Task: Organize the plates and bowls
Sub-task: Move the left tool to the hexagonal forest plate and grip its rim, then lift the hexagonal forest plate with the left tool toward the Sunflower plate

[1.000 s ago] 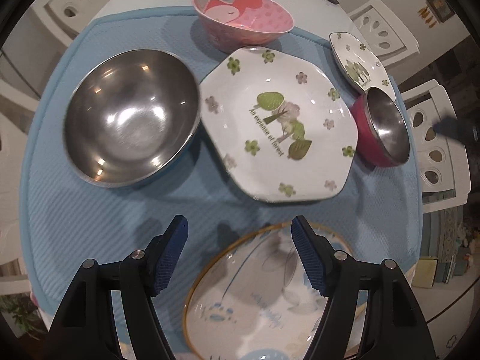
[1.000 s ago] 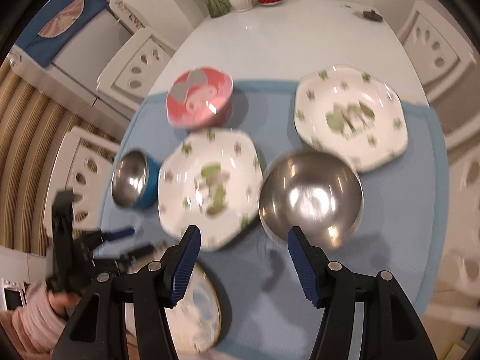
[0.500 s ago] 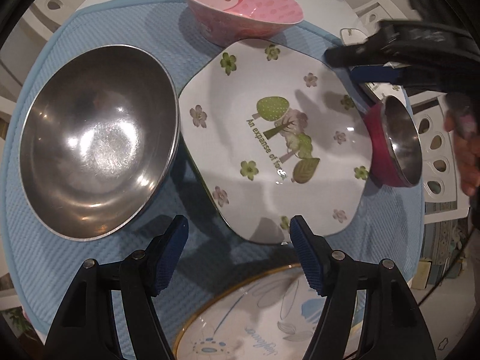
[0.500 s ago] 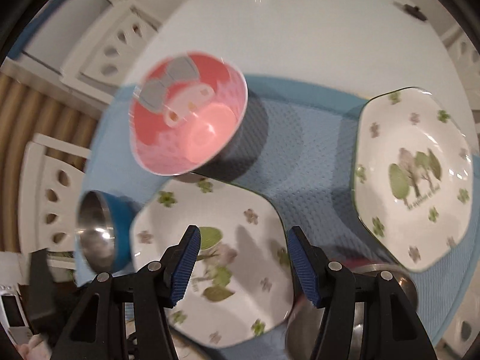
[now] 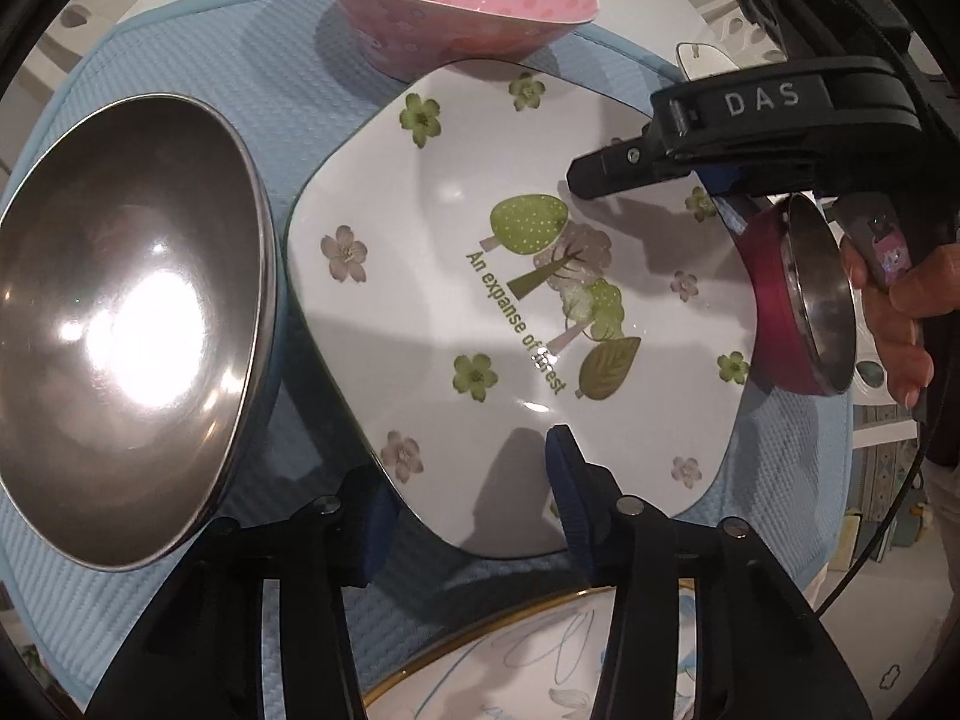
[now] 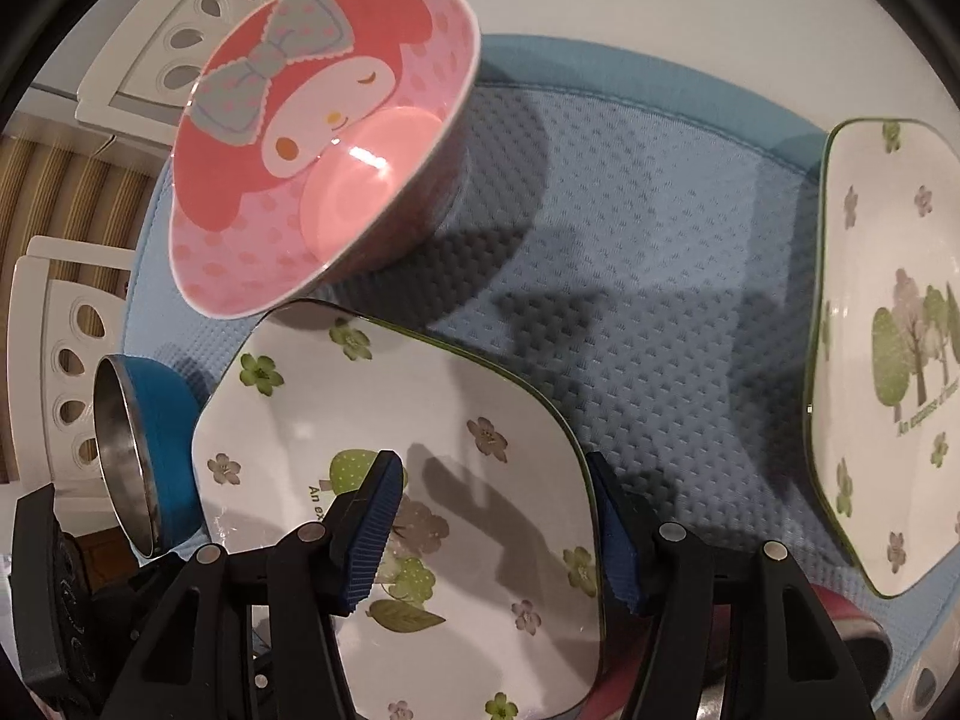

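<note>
From the left wrist, the left gripper (image 5: 474, 492), jaws just closing, straddles the near rim of the flowered plate (image 5: 516, 300) on the blue mat (image 5: 336, 114), not visibly clamped; a steel bowl (image 5: 120, 324) sits alongside. From the right wrist, the right gripper (image 6: 498, 528) stands open astride the plate's opposite edge, beside a pink bowl (image 6: 324, 144).

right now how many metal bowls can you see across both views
3: large steel bowl at the mat's left, blue-sided bowl and red-sided bowl on opposite sides of the flowered plate. Others may be hidden.
</note>
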### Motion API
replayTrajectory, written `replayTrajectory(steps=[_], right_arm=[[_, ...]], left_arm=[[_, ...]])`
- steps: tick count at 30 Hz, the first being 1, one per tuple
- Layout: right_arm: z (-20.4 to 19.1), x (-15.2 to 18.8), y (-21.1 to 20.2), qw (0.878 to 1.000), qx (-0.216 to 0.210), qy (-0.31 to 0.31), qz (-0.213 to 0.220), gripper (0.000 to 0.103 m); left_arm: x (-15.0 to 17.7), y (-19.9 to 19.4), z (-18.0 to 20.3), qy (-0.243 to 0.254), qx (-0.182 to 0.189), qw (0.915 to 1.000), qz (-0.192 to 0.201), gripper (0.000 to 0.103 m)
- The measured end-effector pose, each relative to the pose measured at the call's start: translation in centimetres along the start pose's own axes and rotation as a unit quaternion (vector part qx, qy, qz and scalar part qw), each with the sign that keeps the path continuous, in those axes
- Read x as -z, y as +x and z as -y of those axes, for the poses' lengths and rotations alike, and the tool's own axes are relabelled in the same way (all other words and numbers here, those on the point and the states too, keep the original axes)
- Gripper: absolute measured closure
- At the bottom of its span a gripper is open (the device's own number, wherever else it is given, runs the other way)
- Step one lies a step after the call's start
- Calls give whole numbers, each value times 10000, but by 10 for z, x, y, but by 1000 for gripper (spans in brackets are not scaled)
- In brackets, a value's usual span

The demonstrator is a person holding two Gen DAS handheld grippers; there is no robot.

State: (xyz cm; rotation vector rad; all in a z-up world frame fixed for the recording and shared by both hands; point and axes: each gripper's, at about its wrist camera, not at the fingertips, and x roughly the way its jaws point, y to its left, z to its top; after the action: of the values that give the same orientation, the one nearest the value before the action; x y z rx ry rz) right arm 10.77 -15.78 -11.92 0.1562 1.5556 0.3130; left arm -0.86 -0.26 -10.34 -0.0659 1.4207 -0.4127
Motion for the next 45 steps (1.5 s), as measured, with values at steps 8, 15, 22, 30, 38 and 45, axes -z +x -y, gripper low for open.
replayTrajectory(steps=[8,15,22,30,38,45], right_arm=[[6,0,3,9999,-155,-48,1,38],[-4,-2,11,9997,-214,-93,10,25],[-12,-3,9,9993,310,-185,-8,49],[6,1,1,9997,70,26,216,63],[-6,9,-8,9996,49,-54,287,63],[-2,13,-14,9994,3,-95,338,63]], left_arm=[[-4,4,-1,-68,-46,10000,18,62],[-4,11,6,-53,-55,10000,22,61],[-4,6,-2,-147,-37,9999,22,63],[-5,4,-3,-42,-41,10000,51,64],[-4,-4,-6,137,-39,9997,182,63],[-2,-15,5,294,-128,9991,286,63]])
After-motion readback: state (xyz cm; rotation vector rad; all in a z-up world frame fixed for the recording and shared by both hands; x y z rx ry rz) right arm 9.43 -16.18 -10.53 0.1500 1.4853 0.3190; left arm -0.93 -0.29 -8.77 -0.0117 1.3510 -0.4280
